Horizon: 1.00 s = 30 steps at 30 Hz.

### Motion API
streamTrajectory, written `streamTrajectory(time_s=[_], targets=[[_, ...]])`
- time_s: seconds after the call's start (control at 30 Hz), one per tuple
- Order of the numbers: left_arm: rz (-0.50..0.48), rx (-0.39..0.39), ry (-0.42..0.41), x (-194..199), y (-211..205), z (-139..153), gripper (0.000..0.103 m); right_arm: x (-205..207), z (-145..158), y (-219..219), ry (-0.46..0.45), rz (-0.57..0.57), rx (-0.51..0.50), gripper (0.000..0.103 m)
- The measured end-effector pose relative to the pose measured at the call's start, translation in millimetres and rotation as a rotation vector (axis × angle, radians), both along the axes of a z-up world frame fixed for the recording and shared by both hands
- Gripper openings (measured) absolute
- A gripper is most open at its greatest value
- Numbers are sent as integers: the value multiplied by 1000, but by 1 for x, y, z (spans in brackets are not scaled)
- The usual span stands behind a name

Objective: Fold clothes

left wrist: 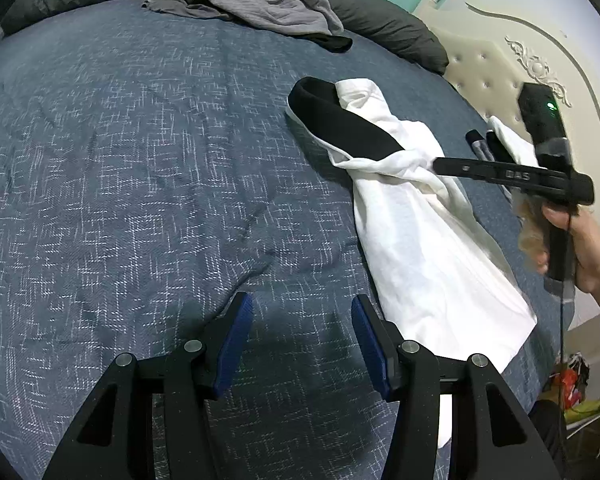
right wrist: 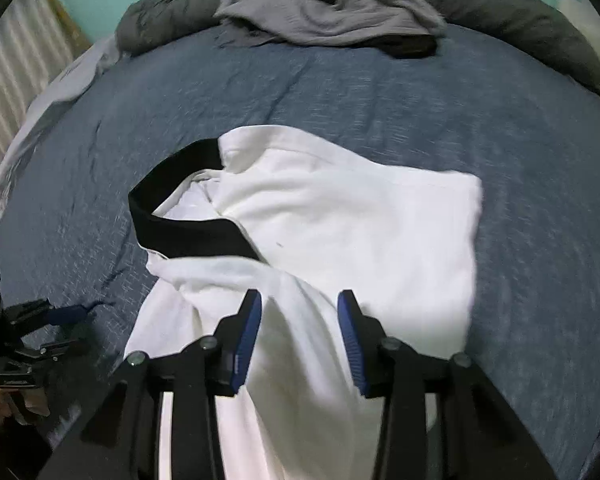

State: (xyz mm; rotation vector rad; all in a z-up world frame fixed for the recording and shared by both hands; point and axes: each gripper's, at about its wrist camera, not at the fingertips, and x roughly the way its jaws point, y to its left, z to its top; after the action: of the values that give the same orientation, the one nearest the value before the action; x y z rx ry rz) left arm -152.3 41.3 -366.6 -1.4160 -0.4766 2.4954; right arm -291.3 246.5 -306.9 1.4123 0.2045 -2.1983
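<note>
Right hand-held gripper (right wrist: 299,332) open over rumpled white garment (right wrist: 340,216), black-banded.

Left hand-held gripper (left wrist: 302,340) and right hand-held gripper (right wrist: 299,336), jaws apart, empty.

bare blue bedspread (left wrist: 140,180) left, white garment (left wrist: 420,240) right, grey clothes (left wrist: 240,0) far edge
</note>
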Motion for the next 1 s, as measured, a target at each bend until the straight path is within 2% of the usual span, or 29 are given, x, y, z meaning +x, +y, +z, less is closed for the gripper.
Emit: streamTrajectory(time_s=[0.13, 0.17, 0.2, 0.3, 0.4, 0.57, 0.7, 0.87, 1.0], targets=[[2, 5, 3, 0, -2, 1, 56, -7, -8, -20, 0, 67, 55, 39], [3, 6, 3, 0, -2, 2, 56, -8, -9, -21, -3, 75, 53, 31], [2, 7, 3, 1, -2, 2, 56, -8, -10, -22, -6, 81, 52, 18], [1, 6, 4, 1, -1, 2, 56, -6, -10, -24, 7, 94, 51, 6], [1, 5, 3, 1, -1, 1, 56, -7, -3, -23, 20, 94, 26, 4], [2, 3, -3, 0, 0, 0, 56, -25, 15, 12, 57, -62, -90, 4], [1, 2, -6, 0, 0, -1, 56, -49, 15, 48, 54, -239, -140, 4], [2, 6, -11, -1, 0, -2, 56, -69, -9, 89, -51, -471, -138, 4], [0, 7, -13, -2, 0, -3, 56, -69, -18, 92, -74, -484, -109, 9]])
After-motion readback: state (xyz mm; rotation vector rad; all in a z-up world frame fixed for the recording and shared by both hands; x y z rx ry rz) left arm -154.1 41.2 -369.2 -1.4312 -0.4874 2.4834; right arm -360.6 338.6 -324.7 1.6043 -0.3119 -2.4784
